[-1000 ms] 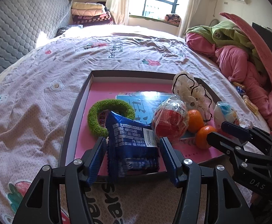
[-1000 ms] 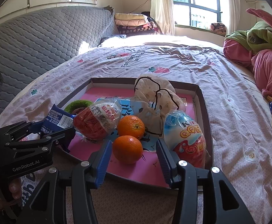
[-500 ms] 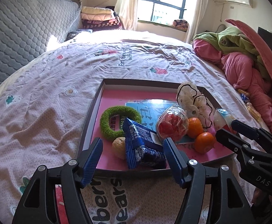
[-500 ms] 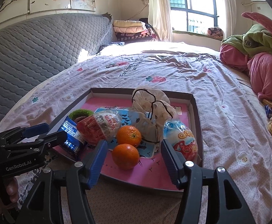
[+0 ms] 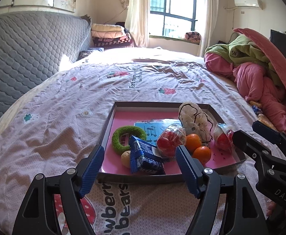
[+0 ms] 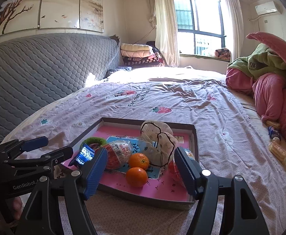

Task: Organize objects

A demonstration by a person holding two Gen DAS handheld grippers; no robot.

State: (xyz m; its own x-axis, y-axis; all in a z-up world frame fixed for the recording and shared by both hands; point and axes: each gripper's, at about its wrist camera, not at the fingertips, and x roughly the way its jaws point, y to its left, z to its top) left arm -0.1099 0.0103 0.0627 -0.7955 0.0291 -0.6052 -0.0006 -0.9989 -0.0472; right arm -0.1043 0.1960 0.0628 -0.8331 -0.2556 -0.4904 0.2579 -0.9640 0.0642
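Both grippers, left (image 5: 140,167) and right (image 6: 141,173), hover above the tray (image 5: 111,117) on the bed, jaws opening with nothing gripped. Inside, a blue packet (image 5: 143,156) half hides a yellowish lump (image 5: 125,157), hard to identify.

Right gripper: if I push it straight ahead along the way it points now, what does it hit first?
Most likely the nearer orange, lying in the tray centred between the opening, empty jaws of the right gripper. Depth is uncertain; a lower line would meet the tray's near wall first.
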